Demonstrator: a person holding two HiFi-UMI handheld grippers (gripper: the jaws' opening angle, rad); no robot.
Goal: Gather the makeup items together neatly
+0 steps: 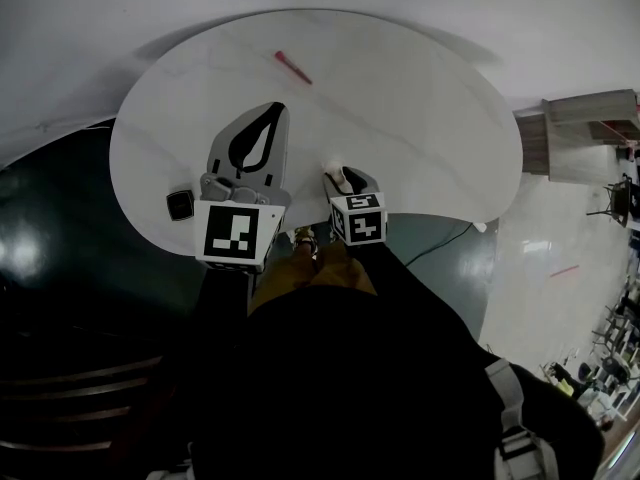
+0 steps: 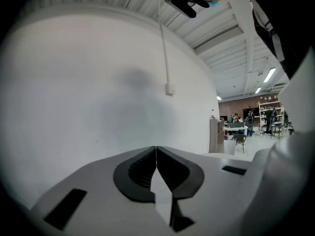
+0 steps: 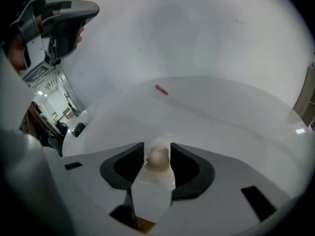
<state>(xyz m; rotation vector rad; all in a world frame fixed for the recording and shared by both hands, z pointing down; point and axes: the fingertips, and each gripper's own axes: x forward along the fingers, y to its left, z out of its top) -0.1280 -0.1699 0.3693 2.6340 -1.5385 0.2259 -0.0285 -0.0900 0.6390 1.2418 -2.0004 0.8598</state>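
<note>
The right gripper [image 3: 157, 144] is hovering low over the near edge of the round white tabletop [image 1: 420, 118], its jaws standing partly apart. A beige makeup sponge [image 3: 158, 157] in clear wrap is sitting between them, the wrap brushing both pads, its long axis running along the jaws and its rounded end pointing away from the person. The left gripper [image 2: 156, 148] is pointing at the wall, jaws closed together and holding nothing. A red makeup pencil [image 1: 293, 67] is lying on the far side, well apart, slanting from far-left to near-right. A small black compact [image 1: 180, 205] is sitting by the left edge.
</note>
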